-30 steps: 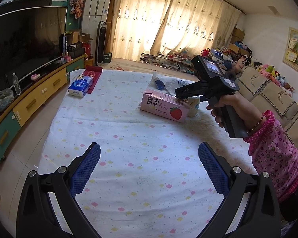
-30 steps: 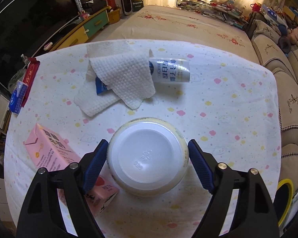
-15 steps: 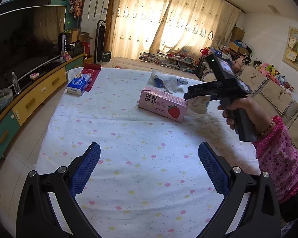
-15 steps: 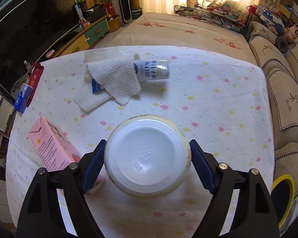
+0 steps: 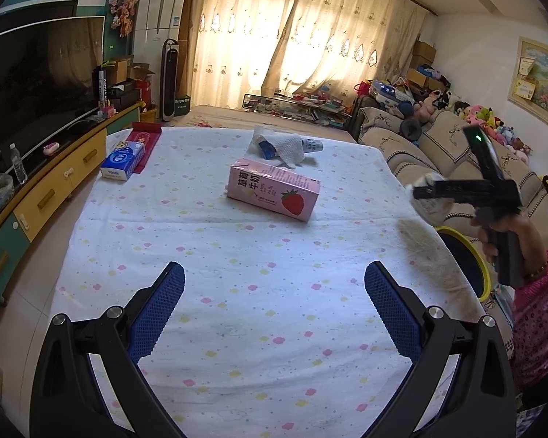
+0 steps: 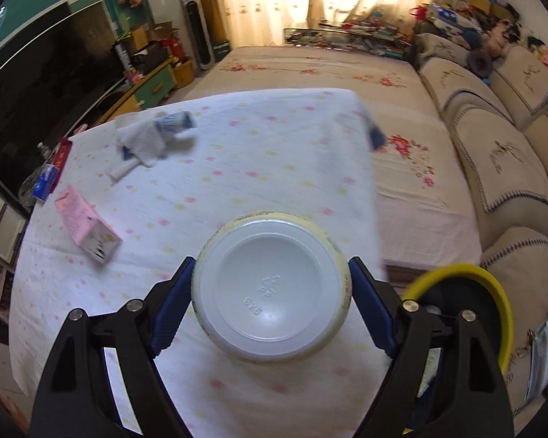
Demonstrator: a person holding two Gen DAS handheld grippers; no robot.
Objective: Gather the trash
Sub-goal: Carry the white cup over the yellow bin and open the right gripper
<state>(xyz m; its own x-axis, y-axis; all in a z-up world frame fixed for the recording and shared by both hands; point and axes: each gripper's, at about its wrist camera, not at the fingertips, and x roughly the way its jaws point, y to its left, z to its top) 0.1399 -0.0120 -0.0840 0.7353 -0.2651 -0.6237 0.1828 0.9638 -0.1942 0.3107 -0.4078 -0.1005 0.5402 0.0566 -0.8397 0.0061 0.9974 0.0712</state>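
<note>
My right gripper [image 6: 270, 306] is shut on a white plastic cup [image 6: 272, 288], bottom toward the camera, held above the table's right edge. In the left wrist view that gripper [image 5: 425, 193] hangs over the yellow-rimmed bin [image 5: 464, 259]. My left gripper [image 5: 274, 310] is open and empty over the near part of the table [image 5: 237, 255]. A pink strawberry milk carton [image 5: 274, 193] lies mid-table. A white paper towel [image 5: 285, 146] lies at the far end beside a small white bottle [image 5: 312, 145].
A blue tissue pack [image 5: 122, 160] and a red packet [image 5: 146, 138] lie at the table's far left. A TV cabinet [image 5: 36, 197] runs along the left. Sofas [image 5: 438, 146] stand on the right. The bin [image 6: 464, 303] sits right of the table.
My right gripper has lifted the cup off the table and carried it right, from beside the carton to over the bin. The left gripper has stayed open.
</note>
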